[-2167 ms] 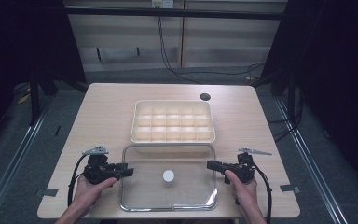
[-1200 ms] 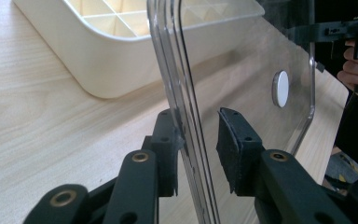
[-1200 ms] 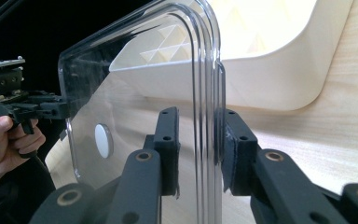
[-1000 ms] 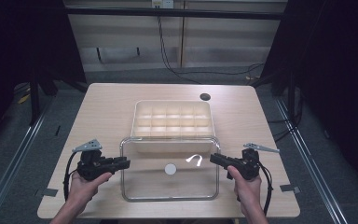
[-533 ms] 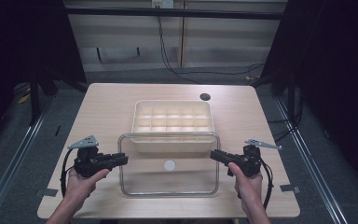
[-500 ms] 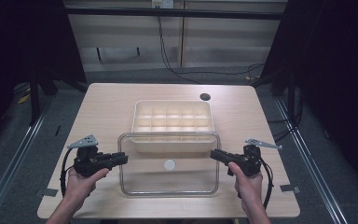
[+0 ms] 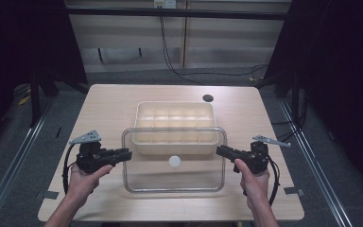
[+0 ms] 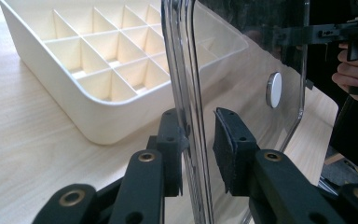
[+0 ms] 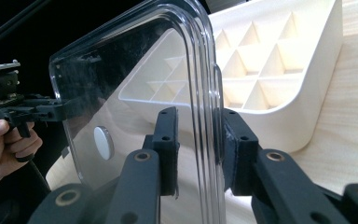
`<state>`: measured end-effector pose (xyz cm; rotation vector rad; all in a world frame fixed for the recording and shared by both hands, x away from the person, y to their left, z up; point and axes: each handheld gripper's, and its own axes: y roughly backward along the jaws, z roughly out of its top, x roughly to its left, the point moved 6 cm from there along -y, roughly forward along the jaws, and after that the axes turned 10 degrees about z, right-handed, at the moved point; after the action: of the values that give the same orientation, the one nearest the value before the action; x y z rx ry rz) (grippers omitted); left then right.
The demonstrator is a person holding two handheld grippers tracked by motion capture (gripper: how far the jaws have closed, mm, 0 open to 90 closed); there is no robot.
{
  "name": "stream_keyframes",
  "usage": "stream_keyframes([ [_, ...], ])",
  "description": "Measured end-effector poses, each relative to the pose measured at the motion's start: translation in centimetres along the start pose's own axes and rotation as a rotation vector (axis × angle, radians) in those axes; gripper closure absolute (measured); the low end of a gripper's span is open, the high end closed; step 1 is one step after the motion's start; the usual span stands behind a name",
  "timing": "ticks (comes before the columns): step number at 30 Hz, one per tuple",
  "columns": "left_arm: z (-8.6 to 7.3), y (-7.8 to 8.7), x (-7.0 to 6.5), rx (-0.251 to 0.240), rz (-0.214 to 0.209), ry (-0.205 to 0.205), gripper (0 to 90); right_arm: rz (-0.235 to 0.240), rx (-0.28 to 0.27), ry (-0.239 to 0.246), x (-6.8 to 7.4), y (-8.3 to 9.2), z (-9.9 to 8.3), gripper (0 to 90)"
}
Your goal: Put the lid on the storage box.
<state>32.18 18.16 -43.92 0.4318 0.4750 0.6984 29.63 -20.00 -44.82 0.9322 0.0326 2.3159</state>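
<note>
Clear lid (image 7: pixel 174 161), lower centre of the high view, is clamped at its side edges by left claw (image 7: pixel 124 154) and right claw (image 7: pixel 220 151); lifted off the desk (image 7: pixel 113 101), not yet seated on the compartment tray (image 7: pixel 175 124).

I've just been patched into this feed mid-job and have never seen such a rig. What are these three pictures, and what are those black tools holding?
There is no robot arm here: a person holds a two-jaw tool in each hand. The high view looks down on a wooden table. The left gripper and right gripper each clamp one side edge of a clear plastic lid with a white round knob, held up between them. Behind and partly under it stands a cream divided tray with empty compartments. The other two pictures come from cameras riding on each gripper, looking along its black jaws: there the lid's rim stands upright between the pads, and the other hand shows beyond.
</note>
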Motion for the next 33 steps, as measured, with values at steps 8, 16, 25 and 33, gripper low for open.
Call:
stream_keyframes([
  [8, 1.1, 0.3, 0.4, -0.013, 0.02, 0.0, 72.8, 0.008, -0.004, 0.018, 0.2, -0.5, 1.2, 70.1],
  [16, 2.3, 0.2, 0.7, -0.029, 0.022, -0.004, 72.9, 0.01, -0.017, 0.032, 0.4, -0.6, 2.4, 70.0],
  [25, 3.5, 0.0, 0.8, -0.044, 0.031, -0.004, 72.7, 0.004, -0.031, 0.04, 0.3, -0.8, 3.7, 69.8],
  [33, 4.7, 0.0, 1.1, -0.053, 0.042, -0.01, 72.7, 0.003, -0.044, 0.042, 0.0, -1.1, 4.9, 69.6],
])
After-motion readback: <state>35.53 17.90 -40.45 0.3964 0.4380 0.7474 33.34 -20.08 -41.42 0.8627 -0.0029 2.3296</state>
